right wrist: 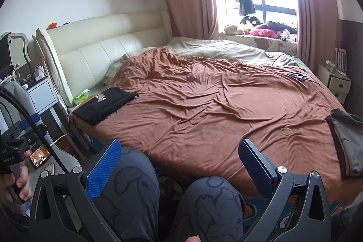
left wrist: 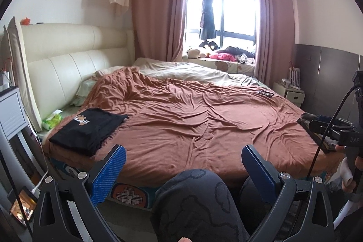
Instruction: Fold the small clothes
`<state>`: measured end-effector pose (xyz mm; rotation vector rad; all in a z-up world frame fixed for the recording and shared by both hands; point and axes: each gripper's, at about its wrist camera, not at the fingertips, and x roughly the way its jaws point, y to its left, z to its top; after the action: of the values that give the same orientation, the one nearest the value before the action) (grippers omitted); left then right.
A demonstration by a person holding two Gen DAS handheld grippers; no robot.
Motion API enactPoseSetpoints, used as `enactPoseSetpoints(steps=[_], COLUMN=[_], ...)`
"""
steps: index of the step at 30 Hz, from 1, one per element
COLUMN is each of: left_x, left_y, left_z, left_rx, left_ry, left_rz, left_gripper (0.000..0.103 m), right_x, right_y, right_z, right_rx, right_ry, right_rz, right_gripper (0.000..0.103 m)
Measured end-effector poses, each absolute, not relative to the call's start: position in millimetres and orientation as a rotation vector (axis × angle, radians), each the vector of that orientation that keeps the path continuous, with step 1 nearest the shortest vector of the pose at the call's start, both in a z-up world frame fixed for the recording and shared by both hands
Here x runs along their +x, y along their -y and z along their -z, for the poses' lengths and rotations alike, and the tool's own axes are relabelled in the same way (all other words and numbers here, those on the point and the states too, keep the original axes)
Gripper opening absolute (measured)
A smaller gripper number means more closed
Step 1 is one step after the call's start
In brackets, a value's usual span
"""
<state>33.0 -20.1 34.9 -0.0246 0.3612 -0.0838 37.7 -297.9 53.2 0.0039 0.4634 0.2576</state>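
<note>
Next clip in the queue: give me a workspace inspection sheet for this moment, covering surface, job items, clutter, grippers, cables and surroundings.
Surface: rumpled rust-brown bedspread covers the bed, mid area bare.
Job's things: folded black garment with a paw print at the near left corner; dark grey-brown garment lying at the right edge.
Clutter: green tissue pack beside the black garment; small black device on the far side.
Grippers: left gripper and right gripper both open, empty, held over the person's knees.
Cables: thin black cable looping by the device; white charging cable beside the bed.
Surroundings: cream padded headboard, pink curtains, bright window.
</note>
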Motion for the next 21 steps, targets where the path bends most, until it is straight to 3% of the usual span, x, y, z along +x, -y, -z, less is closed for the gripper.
enactPoseSetpoints(steps=[21], left_x=[24.4], left_y=[28.3], left_z=[-8.6], left_rx=[-0.063], left_ry=[-0.349], left_rz=[0.1], left_gripper=[0.102], right_x=[27.5], right_y=[307.3], right_z=[-26.0], right_rx=[0.036], right_ry=[-0.439], right_rz=[-0.178], right_gripper=[0.103])
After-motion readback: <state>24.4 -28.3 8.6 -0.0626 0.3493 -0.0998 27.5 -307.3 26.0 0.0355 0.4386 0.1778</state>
